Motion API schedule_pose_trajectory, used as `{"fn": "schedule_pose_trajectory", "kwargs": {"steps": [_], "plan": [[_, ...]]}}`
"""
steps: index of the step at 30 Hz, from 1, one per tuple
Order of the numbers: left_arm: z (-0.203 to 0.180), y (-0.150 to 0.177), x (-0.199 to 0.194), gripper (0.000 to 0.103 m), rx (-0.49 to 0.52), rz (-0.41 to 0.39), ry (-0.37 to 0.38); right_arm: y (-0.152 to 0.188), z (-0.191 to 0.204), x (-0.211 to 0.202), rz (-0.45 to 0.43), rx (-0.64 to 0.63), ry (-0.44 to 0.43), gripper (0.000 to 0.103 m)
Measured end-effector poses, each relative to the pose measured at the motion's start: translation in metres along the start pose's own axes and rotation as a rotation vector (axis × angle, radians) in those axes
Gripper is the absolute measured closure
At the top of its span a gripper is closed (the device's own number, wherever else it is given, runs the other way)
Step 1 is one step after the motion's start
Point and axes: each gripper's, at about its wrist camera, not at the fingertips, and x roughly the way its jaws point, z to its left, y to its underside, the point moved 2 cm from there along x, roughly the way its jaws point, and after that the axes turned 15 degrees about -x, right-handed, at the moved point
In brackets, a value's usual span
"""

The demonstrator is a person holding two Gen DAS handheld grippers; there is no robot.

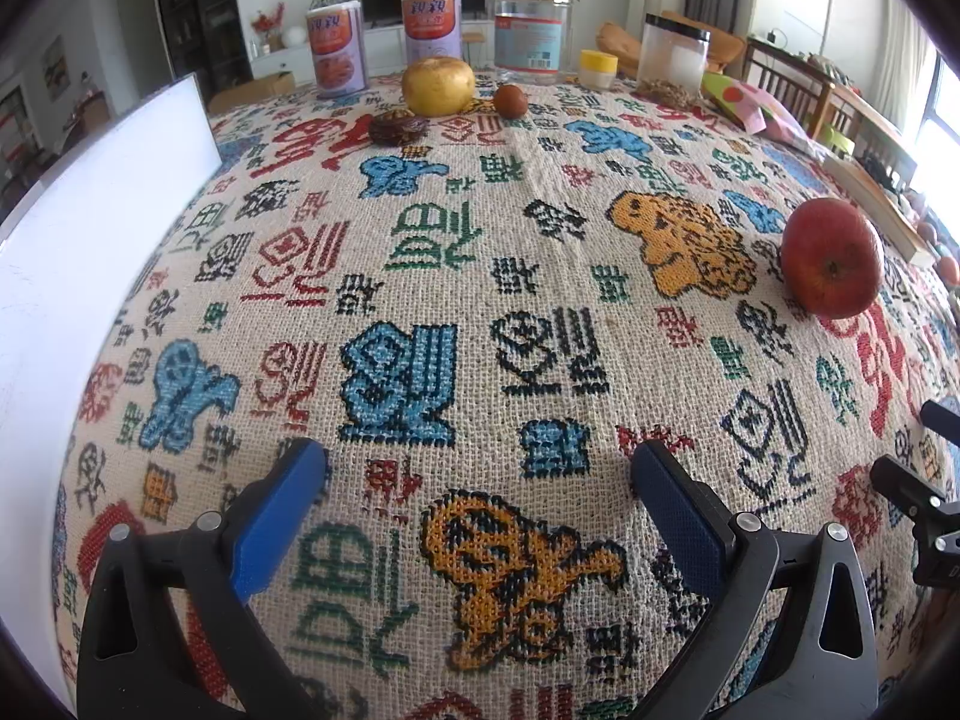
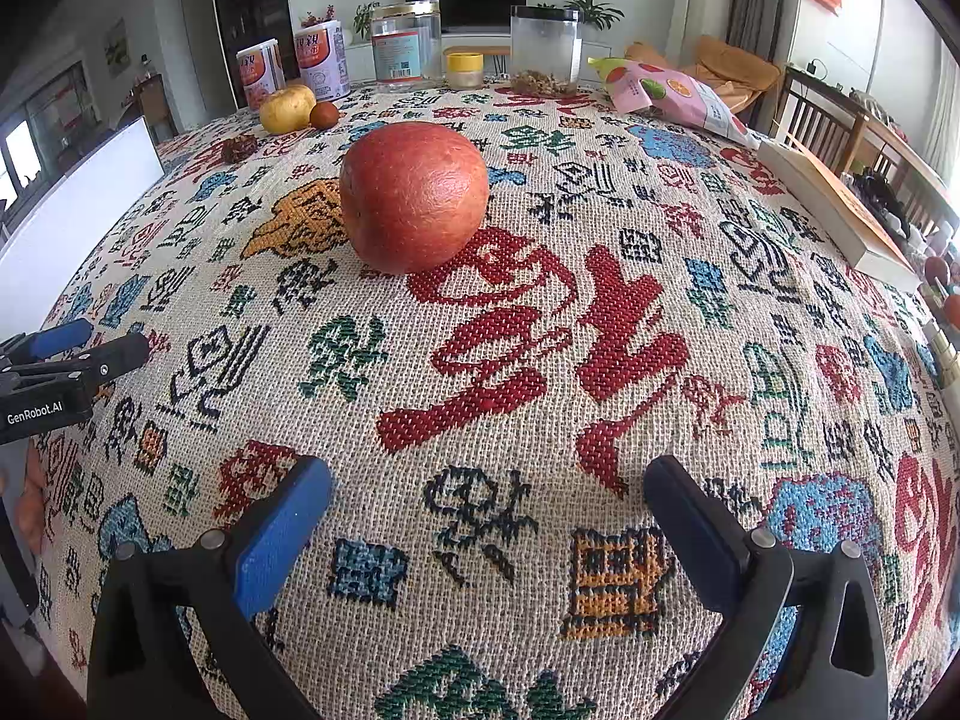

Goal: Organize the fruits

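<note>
A white board (image 1: 90,228) stands along the left edge of the tabletop (image 1: 480,276), which is covered by a woven cloth with coloured characters. The left gripper (image 1: 480,480) hangs low over the near middle of the cloth, its blue-padded jaws spread wide with nothing between them. Toward the far edge sit a dark wrinkled fruit (image 1: 397,127), possibly a dried one though the view is too small to be sure, then a yellow pear (image 1: 438,86) and, just beside it, a small brown fruit (image 1: 510,101). Behind these, along the far edge, stand two cans (image 1: 336,51), a clear jar (image 1: 531,33), a yellow-lidded pot (image 1: 598,68) and a black-lidded jar (image 1: 672,57). A red apple (image 2: 414,197) lies on its side nearer the middle of the tabletop, well apart from the pear and directly ahead of the right gripper (image 2: 487,486). That gripper's jaws are likewise wide apart and hold nothing. At the far right corner lies a pink snack bag (image 2: 672,93), and a book (image 2: 840,210) rests along the right edge.
</note>
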Motion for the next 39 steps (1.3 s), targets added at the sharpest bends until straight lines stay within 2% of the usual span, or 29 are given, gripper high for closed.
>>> {"fn": "schedule_pose_trajectory", "kwargs": {"steps": [27,30,33,36,39], "plan": [[0.001,-0.003,0.001,0.001,0.000,0.016,0.016,0.000,0.000,0.000,0.000,0.000,0.000,0.000],[-0.004,-0.024,0.009,0.001,0.026,0.041,0.054,0.000,0.000,0.000,0.000,0.000,0.000,0.000],[-0.006,-0.069,0.022,0.001,0.013,-0.004,0.070,0.000,0.000,0.000,0.000,0.000,0.000,0.000],[-0.001,-0.118,0.054,0.001,-0.033,-0.004,0.078,0.000,0.001,0.000,0.000,0.000,0.000,0.000],[0.009,-0.153,0.094,0.002,-0.091,0.015,0.037,0.000,0.001,-0.001,0.000,0.000,0.000,0.000]]}}
